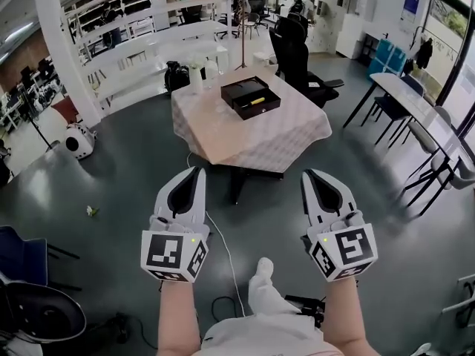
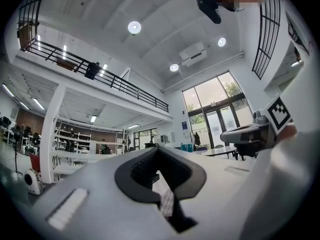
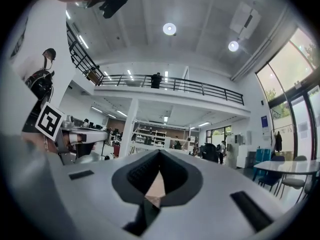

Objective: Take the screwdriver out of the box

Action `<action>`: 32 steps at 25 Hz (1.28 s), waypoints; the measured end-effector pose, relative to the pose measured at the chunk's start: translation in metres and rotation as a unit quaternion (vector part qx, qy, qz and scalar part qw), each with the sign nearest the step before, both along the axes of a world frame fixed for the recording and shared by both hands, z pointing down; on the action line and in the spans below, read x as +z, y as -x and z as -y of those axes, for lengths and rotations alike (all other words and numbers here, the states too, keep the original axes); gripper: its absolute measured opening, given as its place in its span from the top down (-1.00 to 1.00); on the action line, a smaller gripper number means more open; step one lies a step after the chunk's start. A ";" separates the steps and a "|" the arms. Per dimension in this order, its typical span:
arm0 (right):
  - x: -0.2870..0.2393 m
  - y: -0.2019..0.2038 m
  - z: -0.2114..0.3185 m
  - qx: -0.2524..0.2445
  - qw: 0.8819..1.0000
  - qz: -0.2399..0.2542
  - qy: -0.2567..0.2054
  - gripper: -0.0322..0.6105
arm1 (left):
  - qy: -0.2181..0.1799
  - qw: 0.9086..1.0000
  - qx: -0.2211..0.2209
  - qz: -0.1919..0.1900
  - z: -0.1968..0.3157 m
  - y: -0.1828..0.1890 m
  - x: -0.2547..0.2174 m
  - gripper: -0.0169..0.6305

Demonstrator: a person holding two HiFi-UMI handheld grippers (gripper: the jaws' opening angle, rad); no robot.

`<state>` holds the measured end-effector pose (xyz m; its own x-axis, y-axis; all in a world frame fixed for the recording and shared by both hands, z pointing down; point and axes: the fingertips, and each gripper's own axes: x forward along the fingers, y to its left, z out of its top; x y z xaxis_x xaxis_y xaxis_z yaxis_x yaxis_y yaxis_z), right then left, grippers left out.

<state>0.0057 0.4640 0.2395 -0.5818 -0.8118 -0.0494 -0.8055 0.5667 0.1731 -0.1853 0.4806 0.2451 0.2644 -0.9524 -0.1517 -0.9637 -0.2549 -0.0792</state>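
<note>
An open black box (image 1: 250, 97) stands on a table (image 1: 223, 136) with a pale checked cloth, far ahead of me in the head view. A yellow-handled screwdriver (image 1: 257, 101) lies inside it. My left gripper (image 1: 196, 170) and right gripper (image 1: 307, 174) are held side by side well short of the table, over the grey floor, both pointing toward it. Each is shut with nothing between the jaws. In the left gripper view the left gripper (image 2: 159, 149) looks across the hall, with the table barely showing. The right gripper (image 3: 159, 151) shows the same closed jaws in its own view.
A black office chair (image 1: 293, 50) stands behind the table, and white shelving (image 1: 148, 50) runs along the back left. A long table with chairs (image 1: 408, 99) is at the right. A white cable (image 1: 223, 258) trails over the floor near my feet. A white rounded device (image 1: 78, 141) sits left.
</note>
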 end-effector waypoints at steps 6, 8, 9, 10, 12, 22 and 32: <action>0.001 -0.011 0.121 -0.014 1.000 -0.002 0.007 0.89 | 0.004 1.000 0.013 -0.013 0.128 -0.020 -0.002 0.92; 0.001 -0.017 0.162 -0.017 1.000 -0.004 0.007 0.89 | 0.000 1.000 0.013 -0.021 0.170 -0.028 -0.004 0.92; 0.000 -0.021 0.182 -0.018 1.000 -0.004 0.007 0.89 | -0.002 1.000 0.012 -0.023 0.188 -0.033 -0.005 0.92; -0.001 -0.024 0.199 -0.019 1.000 -0.003 0.006 0.89 | -0.003 1.000 0.012 -0.023 0.205 -0.038 -0.006 0.92; -0.004 -0.030 0.229 -0.022 1.000 -0.001 0.003 0.89 | -0.003 1.000 0.014 -0.019 0.234 -0.047 -0.004 0.92; 0.004 -0.051 0.335 -0.019 1.000 0.017 0.015 0.89 | 0.022 1.000 0.000 -0.019 0.348 -0.048 0.003 0.92; 0.019 -0.060 0.462 0.002 0.999 0.019 0.028 0.89 | 0.052 0.997 0.047 -0.017 0.484 -0.051 0.023 0.31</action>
